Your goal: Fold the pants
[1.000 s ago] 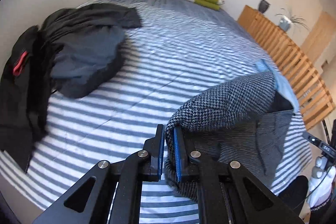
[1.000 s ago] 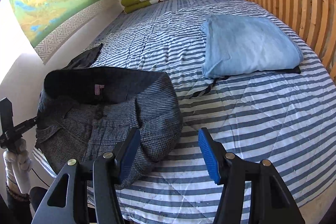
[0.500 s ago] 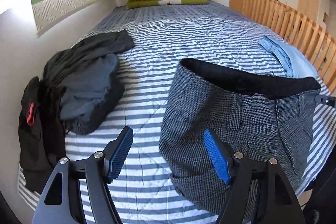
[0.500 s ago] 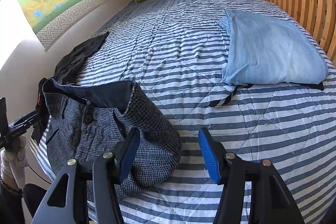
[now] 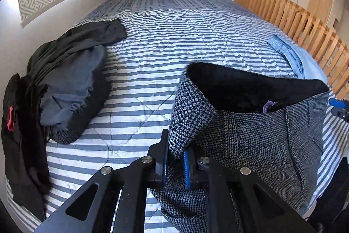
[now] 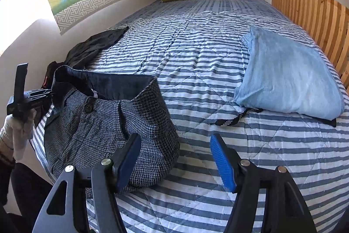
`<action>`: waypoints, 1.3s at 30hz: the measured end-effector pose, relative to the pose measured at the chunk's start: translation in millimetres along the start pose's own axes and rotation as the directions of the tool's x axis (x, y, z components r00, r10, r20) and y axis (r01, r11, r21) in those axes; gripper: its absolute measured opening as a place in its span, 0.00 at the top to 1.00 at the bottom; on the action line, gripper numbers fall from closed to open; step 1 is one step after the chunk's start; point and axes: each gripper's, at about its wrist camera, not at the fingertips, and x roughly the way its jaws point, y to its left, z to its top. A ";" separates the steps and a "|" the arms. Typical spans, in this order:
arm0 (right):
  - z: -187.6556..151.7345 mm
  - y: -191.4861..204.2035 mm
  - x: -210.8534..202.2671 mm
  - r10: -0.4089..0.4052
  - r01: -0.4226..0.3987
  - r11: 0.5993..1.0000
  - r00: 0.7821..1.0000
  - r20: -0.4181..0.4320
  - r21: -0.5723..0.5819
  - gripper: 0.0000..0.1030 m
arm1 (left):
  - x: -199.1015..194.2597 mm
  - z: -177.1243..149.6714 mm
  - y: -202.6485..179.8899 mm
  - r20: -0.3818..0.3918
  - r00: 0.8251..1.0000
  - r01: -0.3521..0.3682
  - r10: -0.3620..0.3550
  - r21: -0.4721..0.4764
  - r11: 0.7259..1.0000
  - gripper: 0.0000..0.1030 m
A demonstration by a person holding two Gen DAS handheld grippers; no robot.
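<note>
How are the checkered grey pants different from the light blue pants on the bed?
The checkered grey pants are dark houndstooth; the light blue pants are plain and pale. The grey ones are bunched with the waistband standing open; the blue ones lie folded flat. The left gripper is closing on the grey ones' fabric; nothing touches the blue ones. Both rest on the striped bedspread.

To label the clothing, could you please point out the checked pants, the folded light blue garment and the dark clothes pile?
checked pants (image 6: 98,130), right wrist view, front panel
light blue garment (image 6: 288,75), right wrist view, top face
dark clothes pile (image 5: 65,80), left wrist view, grey middle
</note>
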 end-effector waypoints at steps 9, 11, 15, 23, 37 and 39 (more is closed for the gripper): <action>48.5 24.1 47.4 0.102 -0.103 0.987 0.995 -0.016 -0.126 0.32 | -3.7 -10.2 25.0 -0.001 1.000 0.030 -0.030 -0.051 0.998 0.90; 55.0 26.8 59.6 0.141 -0.142 0.981 0.990 -0.021 -0.133 0.32 | -3.9 -8.9 25.8 0.006 0.999 0.034 -0.034 -0.063 0.997 0.90; 59.0 28.3 72.1 0.138 -0.143 0.984 0.989 -0.054 -0.108 0.82 | -14.3 -2.5 27.3 0.041 0.998 0.061 -0.057 -0.091 0.994 0.90; 77.2 40.3 -11.3 0.158 -0.148 0.985 0.982 0.102 -0.093 0.91 | -109.7 28.9 3.4 0.216 0.974 0.086 -0.070 -0.064 0.994 0.91; 72.4 95.7 -254.7 0.148 -0.068 0.980 0.874 0.464 -0.185 0.92 | -354.6 32.6 -56.0 0.529 0.845 0.049 -0.079 0.071 0.996 0.91; 70.9 100.3 -281.5 0.147 -0.056 0.981 0.844 0.515 -0.186 0.92 | -374.3 33.4 -64.0 0.549 0.831 0.041 -0.084 0.090 0.995 0.91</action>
